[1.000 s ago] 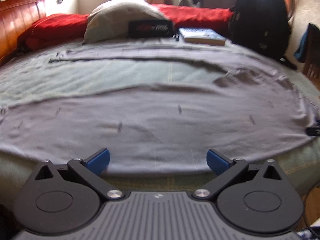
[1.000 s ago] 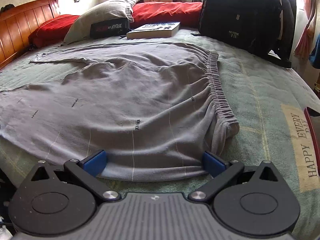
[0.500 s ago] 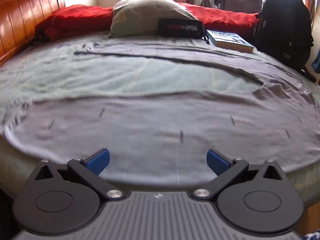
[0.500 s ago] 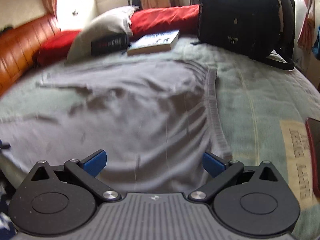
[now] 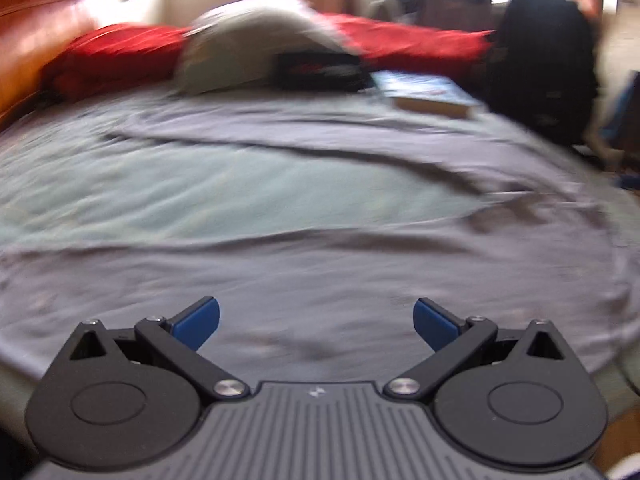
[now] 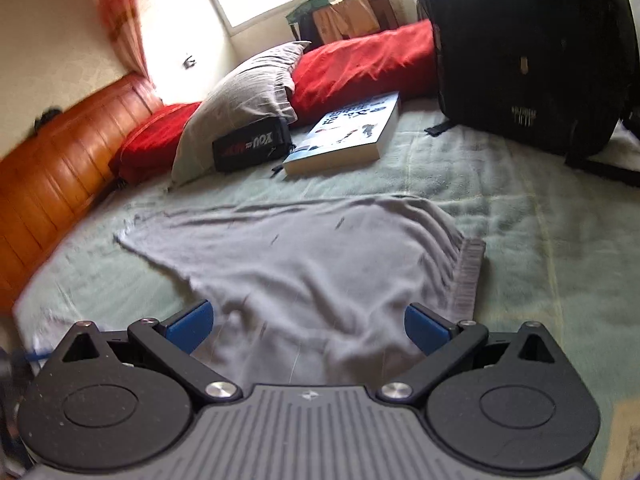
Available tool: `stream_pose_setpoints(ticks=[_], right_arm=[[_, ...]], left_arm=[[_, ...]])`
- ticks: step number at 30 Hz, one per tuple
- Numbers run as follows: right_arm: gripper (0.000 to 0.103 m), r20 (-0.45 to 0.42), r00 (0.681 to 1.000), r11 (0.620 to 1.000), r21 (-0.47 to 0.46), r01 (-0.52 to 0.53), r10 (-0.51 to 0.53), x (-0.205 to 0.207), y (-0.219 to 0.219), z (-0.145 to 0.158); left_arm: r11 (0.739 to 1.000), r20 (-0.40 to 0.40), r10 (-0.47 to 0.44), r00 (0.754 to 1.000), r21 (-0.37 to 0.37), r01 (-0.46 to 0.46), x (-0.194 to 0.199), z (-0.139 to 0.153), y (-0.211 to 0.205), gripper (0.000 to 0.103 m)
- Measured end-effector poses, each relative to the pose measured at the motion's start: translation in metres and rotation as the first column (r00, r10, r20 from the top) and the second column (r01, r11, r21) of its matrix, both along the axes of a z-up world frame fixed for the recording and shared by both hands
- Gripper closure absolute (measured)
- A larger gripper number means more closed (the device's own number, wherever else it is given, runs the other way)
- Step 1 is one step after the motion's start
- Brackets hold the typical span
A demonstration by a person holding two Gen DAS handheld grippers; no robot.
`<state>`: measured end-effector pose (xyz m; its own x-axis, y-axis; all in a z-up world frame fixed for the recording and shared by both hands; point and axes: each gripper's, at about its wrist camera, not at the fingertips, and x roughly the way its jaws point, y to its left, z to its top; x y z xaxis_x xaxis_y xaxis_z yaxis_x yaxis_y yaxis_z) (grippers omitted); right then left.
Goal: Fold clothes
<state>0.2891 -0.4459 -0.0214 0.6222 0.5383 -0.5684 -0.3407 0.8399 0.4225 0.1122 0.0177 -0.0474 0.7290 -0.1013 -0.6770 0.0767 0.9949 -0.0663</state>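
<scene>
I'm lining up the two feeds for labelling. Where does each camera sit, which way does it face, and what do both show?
Left wrist: on the left gripper, looking along its open blue fingers across the grey pants toward the pillow.
Right wrist: on the right gripper, fingers open, facing the waistband, book and backpack.
Shared: pants, pillow, book, backpack, red bedding.

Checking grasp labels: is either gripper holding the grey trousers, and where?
Nothing is held. The left gripper and right gripper are both open above the grey trousers.
</scene>
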Motion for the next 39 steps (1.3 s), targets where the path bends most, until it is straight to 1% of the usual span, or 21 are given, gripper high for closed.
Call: stream_pose_setpoints(ticks=[3, 7, 9, 12, 15, 16, 18, 21, 23, 24, 25, 27, 29, 33, 34, 36, 37, 39], right_arm=[[0.0, -0.028, 0.999, 0.998, 0.061, 0.032, -0.03, 0.027, -0.021, -0.004], [0.0, -0.078, 0.996, 0.987, 0.152, 0.051, -0.039, 0.064, -0.049, -0.015], [0.0, -0.105, 0.994, 0.984, 0.17, 0.046, -0.029, 0.085, -0.054, -0.023], [0.0, -0.153, 0.988, 0.988, 0.152, 0.039, -0.016, 0.119, -0.053, -0.04], [0.0, -0.223, 0.975, 0.991, 0.129, 0.042, -0.012, 0.149, -0.054, -0.06], [0.0, -0.239, 0.971, 0.989, 0.141, 0.041, -0.007, 0.156, -0.056, -0.066], [0.0, -0.246, 0.969, 0.977, 0.209, 0.033, 0.02, 0.165, -0.062, -0.074], [0.0, -0.275, 0.958, 0.935, 0.354, 0.024, 0.08, 0.172, -0.073, -0.082], [0.0, -0.286, 0.945, 0.909, 0.416, -0.029, 0.161, 0.172, -0.073, -0.083], [0.0, -0.287, 0.935, 0.9, 0.431, -0.066, 0.206, 0.171, -0.071, -0.083], [0.0, -0.288, 0.924, 0.895, 0.434, -0.107, 0.25, 0.17, -0.069, -0.082], [0.0, -0.293, 0.912, 0.892, 0.429, -0.145, 0.289, 0.171, -0.067, -0.084], [0.0, -0.294, 0.912, 0.882, 0.452, -0.132, 0.288, 0.178, -0.067, -0.089], [0.0, -0.271, 0.922, 0.851, 0.515, -0.102, 0.275, 0.197, -0.062, -0.098], [0.0, -0.271, 0.923, 0.85, 0.518, -0.098, 0.272, 0.2, -0.06, -0.099], [0.0, -0.28, 0.92, 0.864, 0.492, -0.109, 0.276, 0.199, -0.052, -0.098], [0.0, -0.285, 0.913, 0.874, 0.467, -0.132, 0.291, 0.196, -0.048, -0.094], [0.0, -0.285, 0.898, 0.872, 0.456, -0.18, 0.335, 0.19, -0.048, -0.091]], left_arm=[[0.995, 0.011, -0.104, 0.995, 0.001, 0.104, 0.002, -0.003, -0.033, 0.001], [0.982, -0.01, -0.188, 0.982, 0.019, 0.188, 0.003, -0.011, -0.068, 0.001], [0.973, -0.016, -0.231, 0.973, 0.02, 0.232, 0.001, -0.014, -0.082, 0.001], [0.96, -0.019, -0.279, 0.96, 0.038, 0.279, -0.005, -0.017, -0.097, 0.001], [0.958, -0.034, -0.282, 0.959, 0.05, 0.284, -0.008, -0.021, -0.103, 0.001], [0.959, -0.04, -0.279, 0.959, 0.045, 0.281, -0.008, -0.023, -0.102, 0.001], [0.961, -0.051, -0.274, 0.96, 0.036, 0.276, -0.008, -0.027, -0.101, 0.001], [0.961, -0.057, -0.272, 0.961, 0.031, 0.274, -0.006, -0.028, -0.1, 0.001], [0.959, -0.064, -0.277, 0.959, 0.043, 0.28, -0.005, -0.028, -0.102, 0.001], [0.957, -0.064, -0.282, 0.957, 0.048, 0.285, -0.005, -0.028, -0.103, 0.001], [0.956, -0.064, -0.286, 0.956, 0.053, 0.29, -0.005, -0.028, -0.103, 0.001], [0.955, -0.066, -0.289, 0.955, 0.051, 0.293, -0.004, -0.029, -0.102, 0.001], [0.956, -0.065, -0.288, 0.955, 0.041, 0.291, -0.001, -0.03, -0.102, 0.001], [0.957, -0.066, -0.286, 0.956, 0.035, 0.288, 0.002, -0.031, -0.102, 0.001], [0.957, -0.067, -0.287, 0.956, 0.035, 0.289, 0.002, -0.031, -0.102, 0.001], [0.956, -0.066, -0.288, 0.955, 0.031, 0.29, 0.003, -0.031, -0.102, 0.001], [0.956, -0.065, -0.289, 0.955, 0.028, 0.291, 0.003, -0.031, -0.101, 0.001], [0.956, -0.062, -0.29, 0.955, 0.022, 0.291, 0.003, -0.032, -0.1, 0.001]])
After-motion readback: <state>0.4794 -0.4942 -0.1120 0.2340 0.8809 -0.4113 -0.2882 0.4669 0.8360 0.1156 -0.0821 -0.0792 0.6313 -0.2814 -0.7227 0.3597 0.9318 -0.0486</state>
